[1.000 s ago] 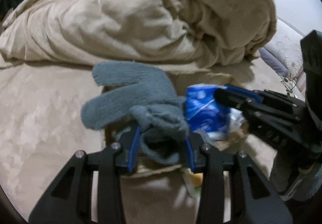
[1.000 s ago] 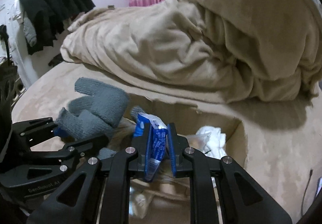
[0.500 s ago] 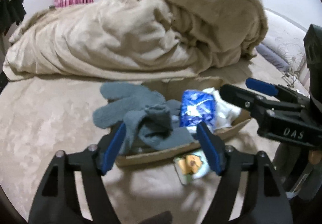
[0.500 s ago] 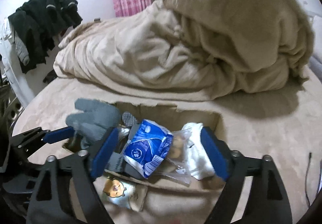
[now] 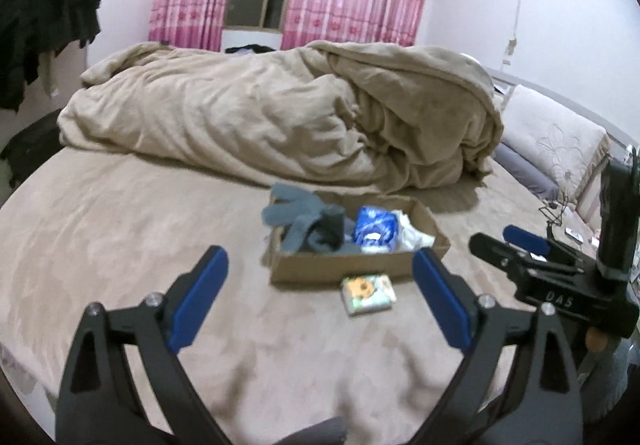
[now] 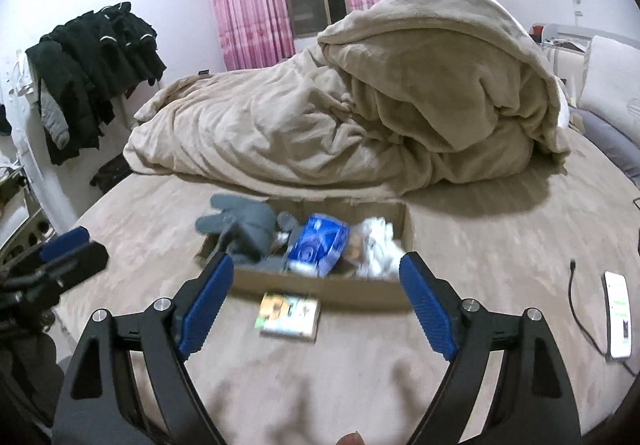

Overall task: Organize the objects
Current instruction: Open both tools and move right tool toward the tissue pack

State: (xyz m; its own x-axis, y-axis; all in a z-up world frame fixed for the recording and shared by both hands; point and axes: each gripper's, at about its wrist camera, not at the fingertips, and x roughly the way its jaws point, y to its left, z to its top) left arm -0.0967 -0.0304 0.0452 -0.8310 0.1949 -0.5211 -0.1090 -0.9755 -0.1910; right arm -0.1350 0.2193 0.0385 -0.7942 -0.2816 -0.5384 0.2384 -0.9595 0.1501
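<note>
A shallow cardboard box [image 5: 340, 269] [image 6: 320, 291] lies on the bed. In it are grey knit gloves [image 5: 298, 211] [image 6: 240, 223], a blue packet [image 5: 376, 229] [image 6: 318, 243] and white crumpled material [image 5: 412, 235] [image 6: 378, 245]. A small flat packet with an orange picture [image 5: 368, 289] [image 6: 290, 315] lies on the sheet just in front of the box. My left gripper [image 5: 320, 299] is open and empty, well back from the box. My right gripper [image 6: 316, 305] is also open and empty, above the flat packet; it shows at the right of the left wrist view [image 5: 516, 245].
A bunched beige duvet [image 5: 300, 117] [image 6: 360, 105] lies behind the box. A white phone with a black cable [image 6: 618, 313] lies on the bed at the right. Pillows [image 5: 552, 141] are far right. Dark clothes [image 6: 92, 61] hang at the left wall.
The left gripper let go of the grey gloves and the right let go of the blue packet; both now lie in the box. Both grippers opened wide and drew back from the box.
</note>
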